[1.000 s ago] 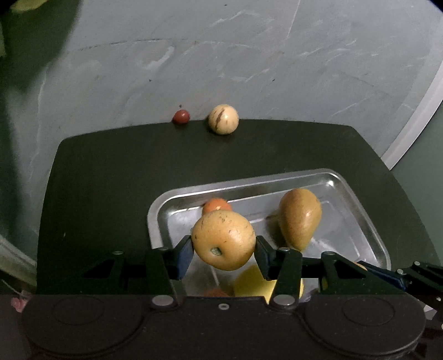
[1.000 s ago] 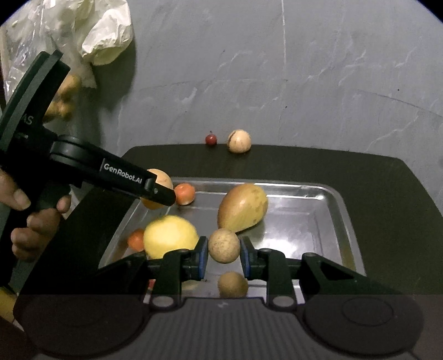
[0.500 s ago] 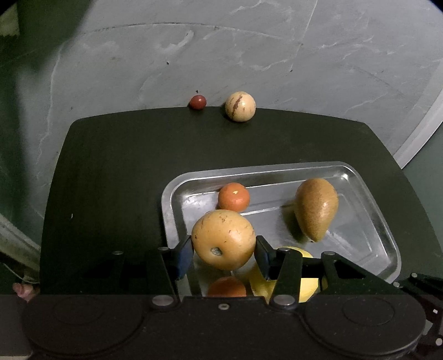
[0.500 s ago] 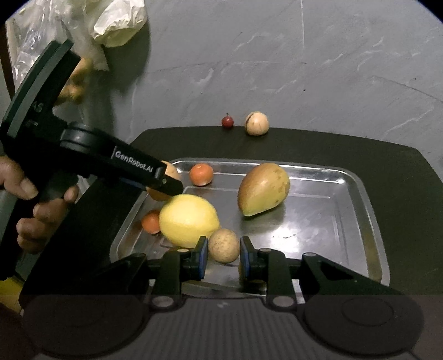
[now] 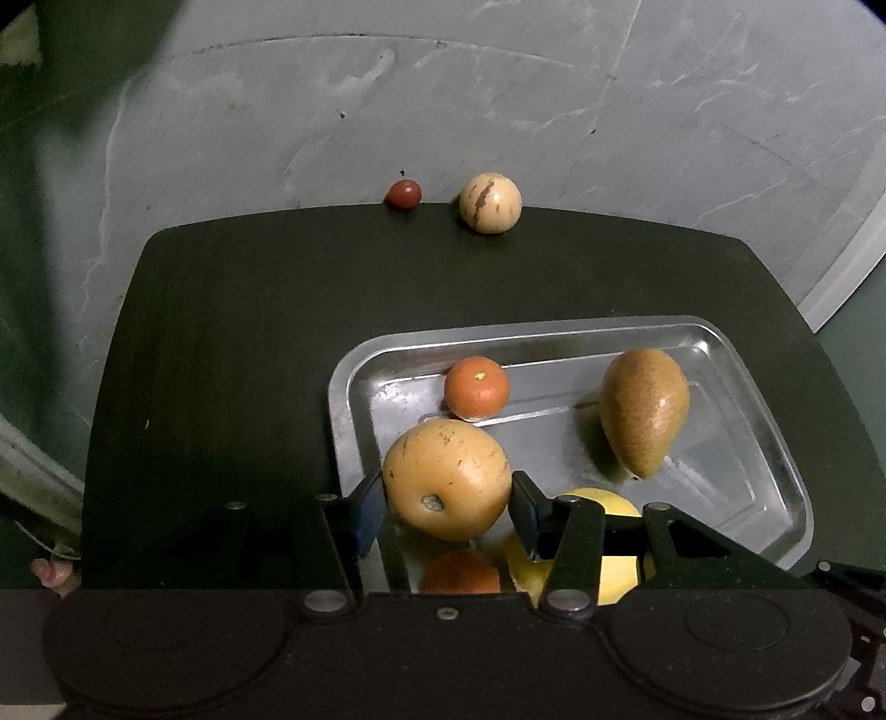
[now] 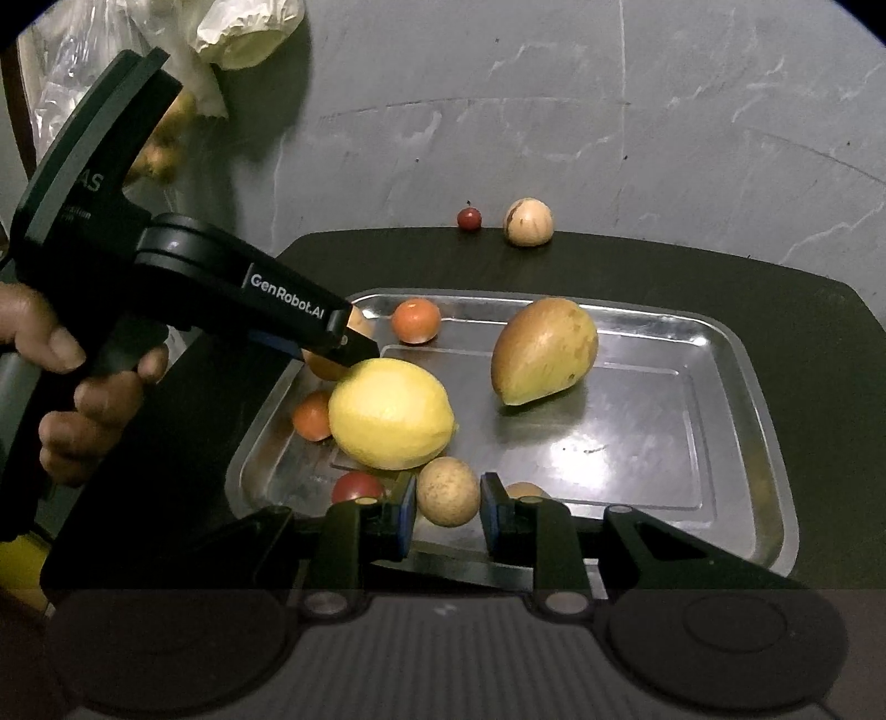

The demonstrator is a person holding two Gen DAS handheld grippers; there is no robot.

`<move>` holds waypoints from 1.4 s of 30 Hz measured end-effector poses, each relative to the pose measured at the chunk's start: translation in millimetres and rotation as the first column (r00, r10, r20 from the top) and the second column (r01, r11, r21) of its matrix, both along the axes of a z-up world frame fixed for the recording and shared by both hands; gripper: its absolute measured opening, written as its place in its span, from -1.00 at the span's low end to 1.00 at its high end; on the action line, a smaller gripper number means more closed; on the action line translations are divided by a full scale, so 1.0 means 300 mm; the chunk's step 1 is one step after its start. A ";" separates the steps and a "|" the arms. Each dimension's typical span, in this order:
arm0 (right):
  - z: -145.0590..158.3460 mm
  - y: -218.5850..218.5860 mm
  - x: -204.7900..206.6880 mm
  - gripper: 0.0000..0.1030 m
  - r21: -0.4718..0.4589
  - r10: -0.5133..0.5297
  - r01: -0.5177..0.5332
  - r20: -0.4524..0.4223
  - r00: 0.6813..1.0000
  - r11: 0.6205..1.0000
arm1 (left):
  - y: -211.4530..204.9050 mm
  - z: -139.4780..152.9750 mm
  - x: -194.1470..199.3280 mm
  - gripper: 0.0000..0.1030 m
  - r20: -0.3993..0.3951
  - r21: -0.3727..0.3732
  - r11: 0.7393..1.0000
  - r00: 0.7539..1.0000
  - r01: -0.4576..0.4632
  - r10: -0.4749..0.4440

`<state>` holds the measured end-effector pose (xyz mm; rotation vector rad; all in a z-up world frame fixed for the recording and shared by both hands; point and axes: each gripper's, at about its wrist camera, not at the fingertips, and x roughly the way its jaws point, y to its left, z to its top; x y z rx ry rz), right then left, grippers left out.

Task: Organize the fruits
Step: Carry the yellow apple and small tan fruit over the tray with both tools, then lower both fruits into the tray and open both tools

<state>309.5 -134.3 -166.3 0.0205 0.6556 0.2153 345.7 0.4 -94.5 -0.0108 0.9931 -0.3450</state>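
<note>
My left gripper [image 5: 446,501] is shut on a tan, speckled apple-like fruit [image 5: 446,479], held above the near left corner of the steel tray [image 5: 554,327]. My right gripper [image 6: 446,501] is shut on a small brown round fruit [image 6: 447,490] over the tray's [image 6: 736,354] front edge. In the tray lie a mango [image 6: 545,351], a lemon [image 6: 390,412], two small oranges [image 6: 416,320] [image 6: 312,415] and a red fruit [image 6: 357,487]. The left gripper's black body [image 6: 221,288], held by a hand [image 6: 66,387], hides most of its fruit in the right wrist view.
A small red fruit [image 5: 403,194] and a pale round fruit [image 5: 490,202] sit at the far edge of the black table [image 5: 249,332]. A plastic bag [image 6: 238,33] with more fruit lies on the grey floor at the far left. Another small brown fruit [image 6: 523,490] peeks out behind my right finger.
Both grippers have drawn back and up from the tray, each still holding its fruit. More of the tray and the black table now shows in both views.
</note>
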 end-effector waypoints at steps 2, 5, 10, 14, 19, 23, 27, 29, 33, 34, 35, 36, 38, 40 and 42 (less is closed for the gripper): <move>-0.004 0.000 0.001 -0.46 0.001 0.005 -0.005 -0.005 1.000 1.000 | 0.001 -0.001 -0.001 -0.03 -0.003 0.002 1.000 1.000 -0.003 0.003; -0.011 0.003 0.002 -0.46 0.003 0.009 -0.009 -0.011 1.000 1.000 | 0.003 -0.003 -0.001 -0.03 -0.004 0.004 1.000 1.000 -0.006 0.006; -0.017 0.007 0.000 -0.46 0.005 0.012 -0.012 -0.016 1.000 1.000 | 0.004 -0.002 -0.003 -0.03 -0.001 0.008 1.000 1.000 -0.006 0.006; -0.019 0.010 -0.002 -0.46 0.005 0.013 -0.013 -0.018 1.000 1.000 | 0.004 -0.002 -0.003 -0.03 -0.001 0.007 1.000 1.000 -0.005 0.005; -0.020 0.012 -0.002 -0.46 0.005 0.014 -0.014 -0.018 1.000 1.000 | 0.005 -0.002 -0.003 -0.03 -0.001 0.007 1.000 1.000 -0.006 0.006; -0.024 0.011 0.001 -0.46 0.005 0.015 -0.015 -0.023 1.000 1.000 | 0.006 -0.002 -0.003 -0.03 0.000 0.008 1.000 1.000 -0.006 0.006; -0.031 0.011 0.003 -0.46 0.005 0.013 -0.013 -0.030 0.999 1.000 | 0.004 -0.002 -0.005 -0.03 0.000 0.007 1.000 1.000 -0.009 0.009; -0.033 0.010 0.004 -0.46 0.005 0.013 -0.013 -0.033 0.999 1.000 | 0.004 -0.003 -0.006 -0.03 0.000 0.007 1.000 1.000 -0.009 0.009; -0.033 0.014 0.001 -0.41 0.003 0.013 -0.012 -0.036 0.999 1.000 | 0.005 -0.003 -0.006 -0.03 -0.001 0.007 1.000 1.000 -0.008 0.008; -0.032 0.012 0.001 -0.33 0.003 0.014 -0.014 -0.037 0.999 1.000 | 0.006 -0.002 -0.006 -0.03 -0.002 0.007 1.000 1.000 -0.006 0.006; -0.032 0.013 0.001 -0.29 0.003 0.014 -0.014 -0.038 0.999 1.000 | 0.005 -0.002 -0.007 -0.03 -0.001 0.007 1.000 1.000 -0.005 0.005; -0.031 0.011 0.001 -0.28 0.001 0.016 -0.016 -0.038 0.999 1.000 | 0.007 0.000 -0.008 -0.03 -0.001 0.005 1.000 1.000 -0.003 0.003; -0.029 0.012 -0.001 -0.24 -0.001 0.015 -0.015 -0.036 0.999 1.000 | 0.011 0.002 -0.009 -0.02 -0.005 0.002 1.000 1.000 -0.003 0.003; -0.027 0.014 -0.003 -0.16 -0.004 0.016 -0.016 -0.036 0.999 1.000 | 0.017 0.006 -0.012 0.02 -0.004 -0.001 1.000 1.000 -0.003 0.003; -0.024 0.015 -0.007 -0.05 -0.007 0.018 -0.019 -0.033 0.999 1.000 | 0.024 0.012 -0.016 0.09 -0.002 -0.008 1.000 1.000 -0.004 0.004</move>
